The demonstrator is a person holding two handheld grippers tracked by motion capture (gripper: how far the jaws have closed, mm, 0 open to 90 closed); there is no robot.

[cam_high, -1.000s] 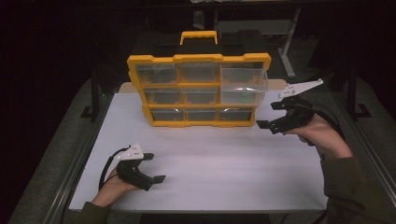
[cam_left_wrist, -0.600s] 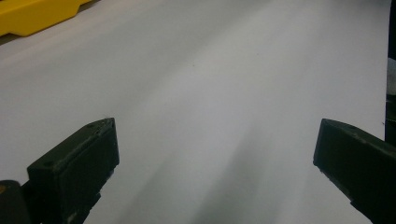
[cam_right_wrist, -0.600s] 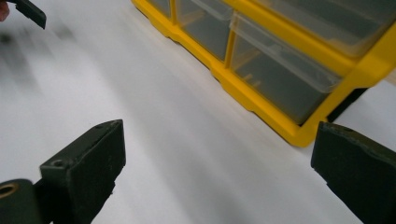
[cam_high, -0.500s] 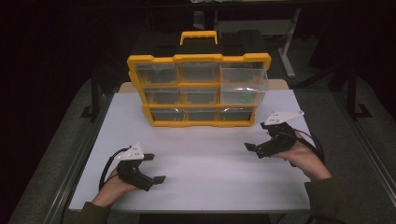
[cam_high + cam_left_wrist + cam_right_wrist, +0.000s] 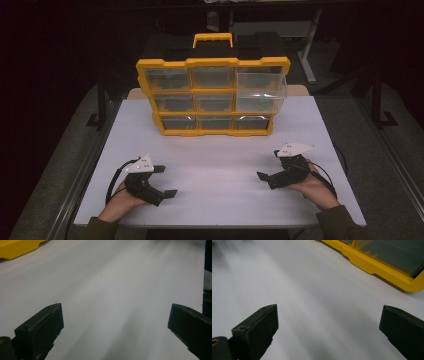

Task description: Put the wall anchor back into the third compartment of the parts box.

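Both grippers, left (image 5: 159, 181) and right (image 5: 269, 170), rest in front of the yellow organizer (image 5: 214, 95) on the table (image 5: 220, 165), jaws wide and empty, likely parked between steps.

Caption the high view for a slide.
Both open grippers, left and right, rest before a yellow drawer organizer.

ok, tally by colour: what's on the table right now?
Yellow: 1, the drawer organizer, standing upright, its top right drawer pulled out.
Black: 2, the left gripper and the right gripper, both open and empty.
Total: 3 on the white table.
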